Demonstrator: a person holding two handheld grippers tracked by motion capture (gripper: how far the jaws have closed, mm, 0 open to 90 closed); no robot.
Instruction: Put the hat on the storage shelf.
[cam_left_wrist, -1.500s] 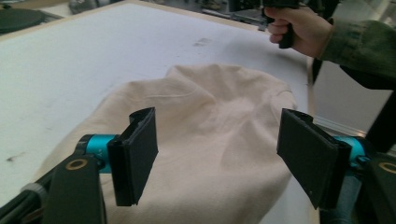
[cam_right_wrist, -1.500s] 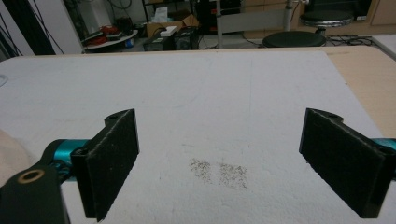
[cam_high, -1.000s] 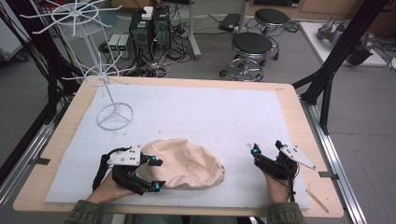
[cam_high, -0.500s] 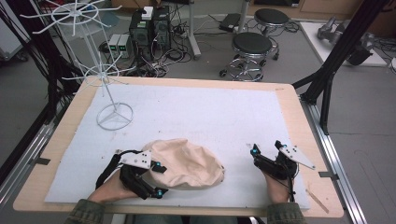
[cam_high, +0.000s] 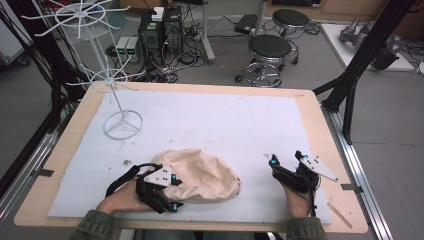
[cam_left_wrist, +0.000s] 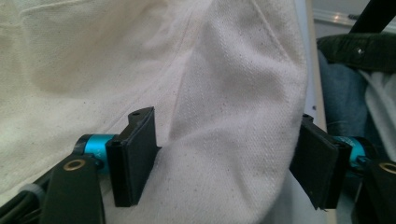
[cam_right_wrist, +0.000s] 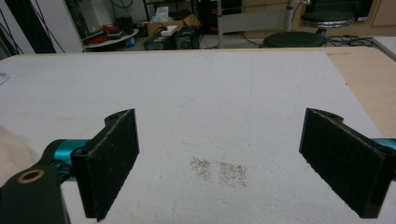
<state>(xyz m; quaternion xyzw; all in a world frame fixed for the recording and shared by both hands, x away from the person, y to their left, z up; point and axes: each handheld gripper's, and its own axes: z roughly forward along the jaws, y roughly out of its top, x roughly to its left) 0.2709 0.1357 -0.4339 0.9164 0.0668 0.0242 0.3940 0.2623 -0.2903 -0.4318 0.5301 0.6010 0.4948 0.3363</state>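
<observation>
A cream cloth hat (cam_high: 210, 172) lies crumpled on the white mat near the front edge. My left gripper (cam_high: 175, 191) is at its left side. In the left gripper view a thick fold of the hat (cam_left_wrist: 224, 70) fills the gap of the left gripper (cam_left_wrist: 226, 158). Both pads touch it, and the jaws have just been closing on it. My right gripper (cam_high: 286, 158) rests at the front right of the mat, apart from the hat. In its own view the right gripper (cam_right_wrist: 219, 154) stands wide open over bare mat.
A white wire display stand (cam_high: 117, 95) rises at the mat's back left on a round base. The white mat (cam_high: 215, 115) covers most of the wooden table (cam_high: 320, 130). Dark specks (cam_right_wrist: 219, 170) lie on the mat before the right gripper. Stools and equipment stand beyond the far edge.
My left gripper has shifted right and slightly down, onto the hat's left side. The hat's left edge has bunched up a little. The right gripper has stayed put.
</observation>
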